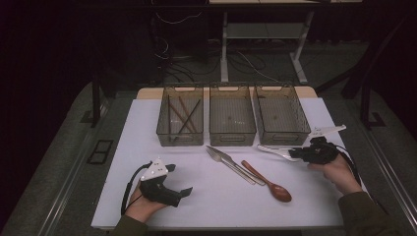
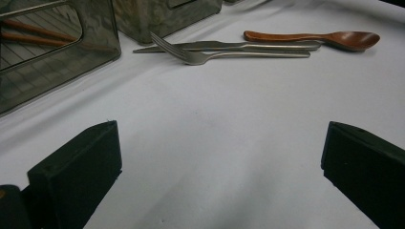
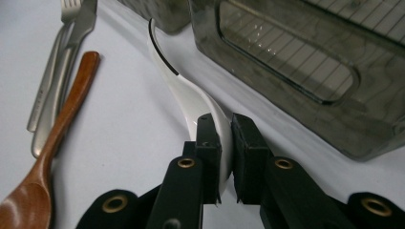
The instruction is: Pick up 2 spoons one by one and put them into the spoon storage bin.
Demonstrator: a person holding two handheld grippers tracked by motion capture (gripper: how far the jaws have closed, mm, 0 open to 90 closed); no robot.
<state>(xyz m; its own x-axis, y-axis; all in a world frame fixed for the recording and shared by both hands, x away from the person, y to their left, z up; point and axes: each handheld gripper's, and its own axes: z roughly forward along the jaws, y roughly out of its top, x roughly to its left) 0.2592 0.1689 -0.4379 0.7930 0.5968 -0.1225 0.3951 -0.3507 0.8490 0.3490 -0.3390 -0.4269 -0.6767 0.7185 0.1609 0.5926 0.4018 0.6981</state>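
Note:
My right gripper [image 3: 224,143] is shut on the bowl end of a white ceramic spoon [image 3: 184,93], whose handle points toward the bins. From above, that gripper [image 1: 304,155] holds the white spoon [image 1: 275,150] just in front of the right bin [image 1: 301,129]. My left gripper [image 1: 179,181] rests open on the white mat near the front left, nothing between its jaws. Its own view has the black fingers [image 2: 76,171] wide apart over bare mat [image 2: 215,143]. A metal fork [image 1: 221,157], a metal knife [image 1: 241,169] and a wooden spoon [image 1: 268,182] lie mid-table.
Three smoky clear bins stand in a row at the back of the mat: the left bin [image 1: 162,129] holds several wooden chopsticks, the middle bin [image 1: 232,133] and right one look bare. Table edges and a dark floor surround the mat.

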